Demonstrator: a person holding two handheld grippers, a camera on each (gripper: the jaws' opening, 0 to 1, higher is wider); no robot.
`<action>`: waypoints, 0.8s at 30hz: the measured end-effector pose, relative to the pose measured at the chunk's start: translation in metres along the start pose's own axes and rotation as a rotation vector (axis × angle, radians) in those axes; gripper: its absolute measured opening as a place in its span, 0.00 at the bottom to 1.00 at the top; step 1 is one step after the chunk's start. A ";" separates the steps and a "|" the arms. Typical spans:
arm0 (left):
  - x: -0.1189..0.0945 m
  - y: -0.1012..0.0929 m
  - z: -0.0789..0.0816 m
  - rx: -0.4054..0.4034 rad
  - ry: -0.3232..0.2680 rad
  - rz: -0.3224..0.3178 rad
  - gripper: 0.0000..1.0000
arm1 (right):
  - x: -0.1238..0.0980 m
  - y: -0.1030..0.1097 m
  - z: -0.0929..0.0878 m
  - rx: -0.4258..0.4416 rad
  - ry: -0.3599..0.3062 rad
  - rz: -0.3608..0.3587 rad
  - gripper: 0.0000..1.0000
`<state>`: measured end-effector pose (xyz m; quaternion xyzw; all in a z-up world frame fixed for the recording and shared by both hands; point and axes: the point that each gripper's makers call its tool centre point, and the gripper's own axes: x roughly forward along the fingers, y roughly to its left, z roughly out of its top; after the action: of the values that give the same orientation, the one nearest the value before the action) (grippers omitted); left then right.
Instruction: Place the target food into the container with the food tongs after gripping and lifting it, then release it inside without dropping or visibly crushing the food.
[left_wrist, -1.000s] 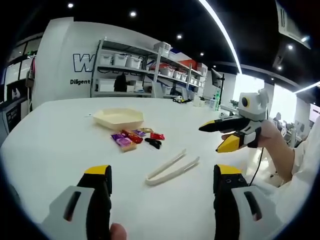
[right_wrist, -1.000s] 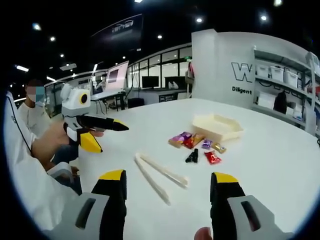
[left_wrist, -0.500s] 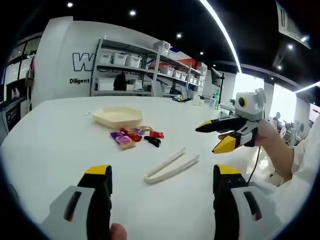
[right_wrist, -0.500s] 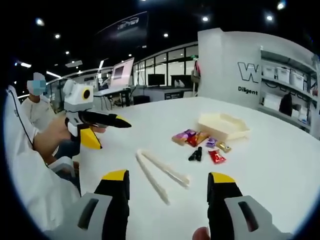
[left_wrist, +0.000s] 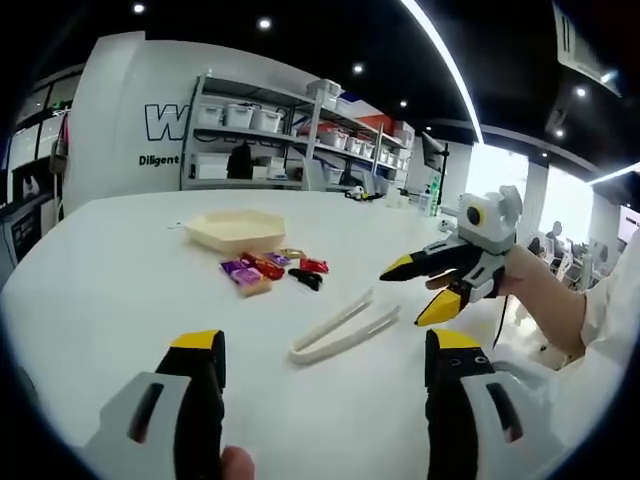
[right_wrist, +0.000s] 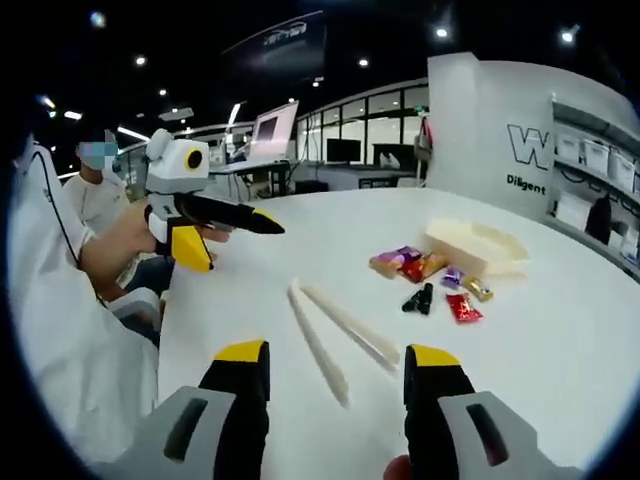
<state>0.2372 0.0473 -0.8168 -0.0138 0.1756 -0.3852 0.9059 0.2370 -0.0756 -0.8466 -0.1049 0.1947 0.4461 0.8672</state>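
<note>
Bottom of the left gripper view: left gripper (left_wrist: 318, 372), two grey jaws w/ yellow-and-black tips, set wide apart, nothing between them. Bottom of the right gripper view: right gripper (right_wrist: 333, 370), same build, jaws also spread w/ nothing held.

Just beyond the jaws in both views, a white table (left_wrist: 100, 290) carries cream food tongs (left_wrist: 343, 328). Tongs lie flat, joined at one end, arms splayed apart toward the other end, gripping nothing. No gripper touches them. In the right gripper view the tongs (right_wrist: 335, 332) sit centre frame, above the jaws.

Mid right of the left gripper view, the right gripper (left_wrist: 422, 292) comes in from the right, held by a hand (left_wrist: 520, 285), jaws parted, hovering above the table near the tongs. Mid left of the right gripper view, the left gripper (right_wrist: 240, 242) appears likewise, jaws parted.

Farther back, centre left in the left gripper view: a cluster of wrapped snacks (left_wrist: 265, 270), purple, red, gold, one black, resting on the table. Just behind them, a shallow cream tray (left_wrist: 236, 231); can't tell if anything is inside.

Upper left, far: shelving w/ storage bins (left_wrist: 300, 135) against a white wall.
</note>
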 end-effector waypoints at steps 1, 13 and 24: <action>0.000 0.000 0.000 0.000 0.001 0.000 0.80 | 0.001 0.000 -0.001 -0.002 -0.002 0.006 0.49; 0.000 0.001 -0.005 -0.004 0.010 0.000 0.79 | 0.010 0.002 -0.011 -0.010 -0.002 0.052 0.23; -0.001 0.002 -0.008 -0.003 0.014 0.001 0.78 | 0.015 0.000 -0.017 -0.007 0.008 0.068 0.09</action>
<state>0.2357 0.0503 -0.8244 -0.0125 0.1828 -0.3846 0.9047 0.2412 -0.0708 -0.8683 -0.1031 0.2000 0.4758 0.8503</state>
